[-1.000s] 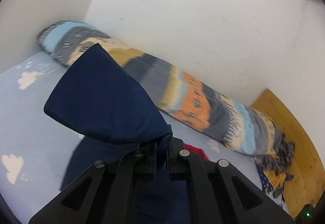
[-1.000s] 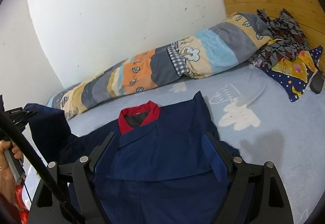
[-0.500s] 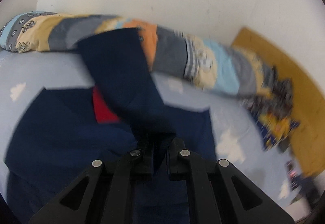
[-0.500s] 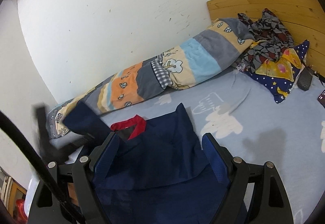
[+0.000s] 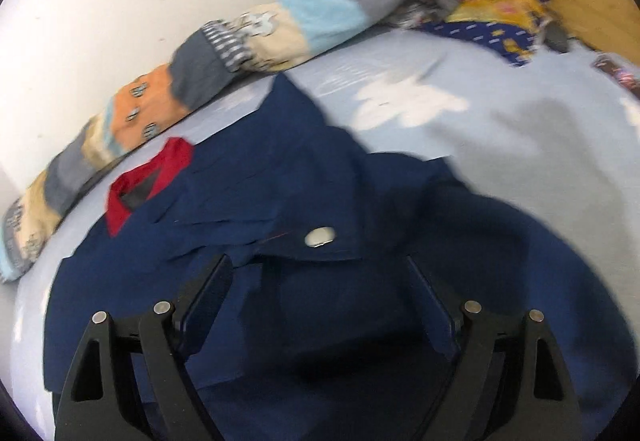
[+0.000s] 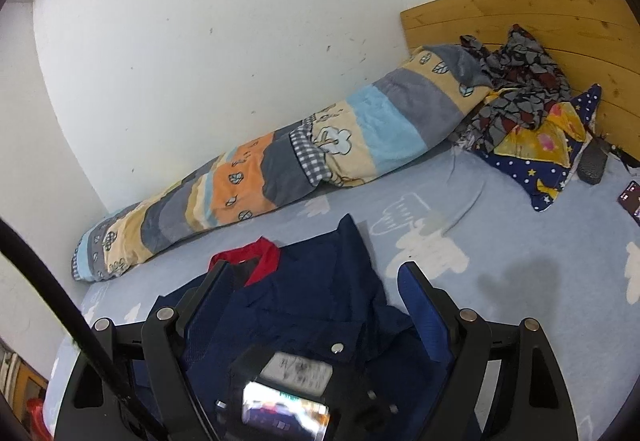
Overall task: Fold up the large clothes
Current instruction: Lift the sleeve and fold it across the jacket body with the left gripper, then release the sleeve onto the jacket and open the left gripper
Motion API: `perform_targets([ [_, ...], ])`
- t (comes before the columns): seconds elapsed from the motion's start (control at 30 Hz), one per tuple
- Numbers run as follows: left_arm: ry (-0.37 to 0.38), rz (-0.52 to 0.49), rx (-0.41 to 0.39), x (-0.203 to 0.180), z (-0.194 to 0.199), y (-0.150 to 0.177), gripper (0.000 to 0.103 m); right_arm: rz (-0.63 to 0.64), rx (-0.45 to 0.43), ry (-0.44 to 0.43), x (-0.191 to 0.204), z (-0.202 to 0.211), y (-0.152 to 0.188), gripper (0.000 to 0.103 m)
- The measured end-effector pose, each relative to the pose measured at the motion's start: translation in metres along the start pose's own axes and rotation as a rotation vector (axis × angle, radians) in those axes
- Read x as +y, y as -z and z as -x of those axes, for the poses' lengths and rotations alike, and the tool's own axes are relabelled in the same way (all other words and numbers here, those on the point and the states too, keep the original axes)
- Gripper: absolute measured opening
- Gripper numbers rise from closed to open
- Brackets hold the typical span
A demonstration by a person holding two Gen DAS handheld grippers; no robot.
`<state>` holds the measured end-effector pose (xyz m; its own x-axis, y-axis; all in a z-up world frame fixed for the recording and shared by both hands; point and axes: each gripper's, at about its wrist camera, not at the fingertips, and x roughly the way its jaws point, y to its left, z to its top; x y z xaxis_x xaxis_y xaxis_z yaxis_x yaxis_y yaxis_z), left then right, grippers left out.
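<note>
I have carried the sleeve across and dropped it onto the jacket point(image 5: 280, 193); my left gripper point(image 5: 320, 305), clamped on that cloth a second ago, has just been opening and now stands wide with nothing pinched. My right gripper point(image 6: 312, 305) hangs spread over the jacket, empty. The jacket lies flat on the bed point(image 6: 520, 225), red collar point(image 6: 256, 257) toward the rolled quilt point(image 6: 280, 169). Next I should probably smooth the sleeve so it lies square inside the body before folding again.
</note>
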<state>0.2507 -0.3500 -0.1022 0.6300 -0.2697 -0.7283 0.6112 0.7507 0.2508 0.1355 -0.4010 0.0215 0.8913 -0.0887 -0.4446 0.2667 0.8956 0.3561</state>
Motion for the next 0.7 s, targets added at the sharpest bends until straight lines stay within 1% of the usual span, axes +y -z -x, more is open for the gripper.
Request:
perform_targets([
  [0.07,0.034,0.023,-0.007,0.014,0.016,0.005,0.086,-0.019,-0.006,0.010,-0.005,0.001,-0.002,0.088],
  [0.1,0.039,0.039,-0.009,0.020,0.027,0.009,0.086,-0.024,-0.005,0.012,-0.008,0.001,-0.003,0.088],
  [0.17,0.031,0.085,-0.023,0.046,0.042,0.015,0.087,-0.035,0.000,0.020,-0.013,-0.001,-0.004,0.088],
  [0.23,-0.029,0.129,-0.023,0.078,0.050,0.024,0.088,-0.035,0.021,0.019,-0.014,-0.006,-0.003,0.088],
  [0.27,-0.056,0.148,-0.018,0.094,0.053,0.029,0.088,-0.020,0.051,0.012,-0.012,-0.013,0.000,0.088],
  [0.33,-0.137,0.193,0.005,0.136,0.058,0.045,0.088,-0.003,0.083,0.010,-0.010,-0.022,0.004,0.088],
  [0.37,-0.178,0.214,0.019,0.153,0.059,0.052,0.088,0.016,0.123,-0.002,-0.008,-0.032,0.007,0.088],
  [0.4,-0.224,0.255,0.037,0.179,0.059,0.064,0.088,0.026,0.153,-0.019,-0.007,-0.040,0.010,0.087],
  [0.47,-0.299,0.323,0.083,0.217,0.058,0.085,0.088,0.031,0.192,-0.019,-0.008,-0.052,0.014,0.087],
  [0.53,-0.366,0.401,0.139,0.256,0.054,0.113,0.088,0.055,0.272,-0.039,-0.006,-0.072,0.021,0.076],
  [0.57,-0.386,0.429,0.155,0.269,0.052,0.126,0.088,0.063,0.318,-0.042,-0.005,-0.085,0.029,0.064],
  [0.6,-0.402,0.451,0.170,0.279,0.051,0.136,0.088,0.077,0.351,-0.032,-0.005,-0.094,0.034,0.056],
  [0.63,-0.419,0.480,0.185,0.291,0.049,0.150,0.088,0.107,0.398,-0.022,-0.002,-0.108,0.043,0.053],
  [0.7,-0.428,0.520,0.215,0.305,0.044,0.170,0.088,0.146,0.458,-0.015,0.000,-0.128,0.056,0.050],
])
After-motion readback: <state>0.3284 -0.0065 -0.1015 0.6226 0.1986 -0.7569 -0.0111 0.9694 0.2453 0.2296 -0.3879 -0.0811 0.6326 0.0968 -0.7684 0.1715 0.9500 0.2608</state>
